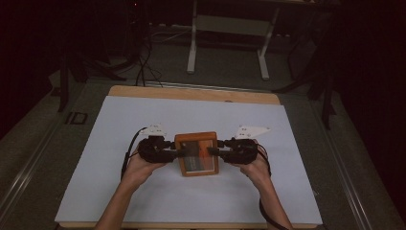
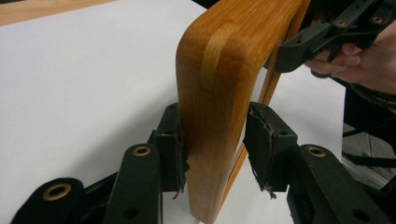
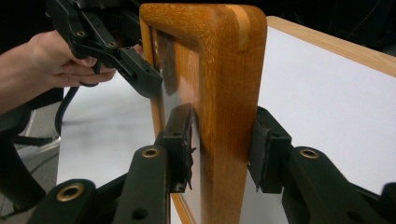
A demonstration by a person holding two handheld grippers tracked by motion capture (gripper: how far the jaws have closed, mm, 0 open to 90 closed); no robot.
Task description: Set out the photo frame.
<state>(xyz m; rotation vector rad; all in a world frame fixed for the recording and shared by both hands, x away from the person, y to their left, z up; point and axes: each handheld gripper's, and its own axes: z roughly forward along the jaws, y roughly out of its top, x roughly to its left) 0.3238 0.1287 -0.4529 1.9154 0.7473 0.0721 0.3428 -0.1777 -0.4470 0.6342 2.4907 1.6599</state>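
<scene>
A wooden picture frame (image 1: pixel 196 153) with a glass front is held just over the white sheet between my two grippers. My left gripper (image 1: pixel 175 152) comes in from the left and is shut on the frame's left side rail. In the left gripper view its pads (image 2: pixel 170 149) press on both faces of the wood (image 2: pixel 215 93). My right gripper (image 1: pixel 216 151) is shut on the right rail. In the right gripper view one of its pads (image 3: pixel 182 140) lies on the glass side and the other on the back of the rail (image 3: pixel 229 102).
A white sheet (image 1: pixel 143 191) covers most of the wooden table (image 1: pixel 191 93). A person's forearms come in from the bottom edge. Beyond the table stand a white frame on legs (image 1: pixel 230 24) and dark stands with cables on the floor (image 1: pixel 143 62).
</scene>
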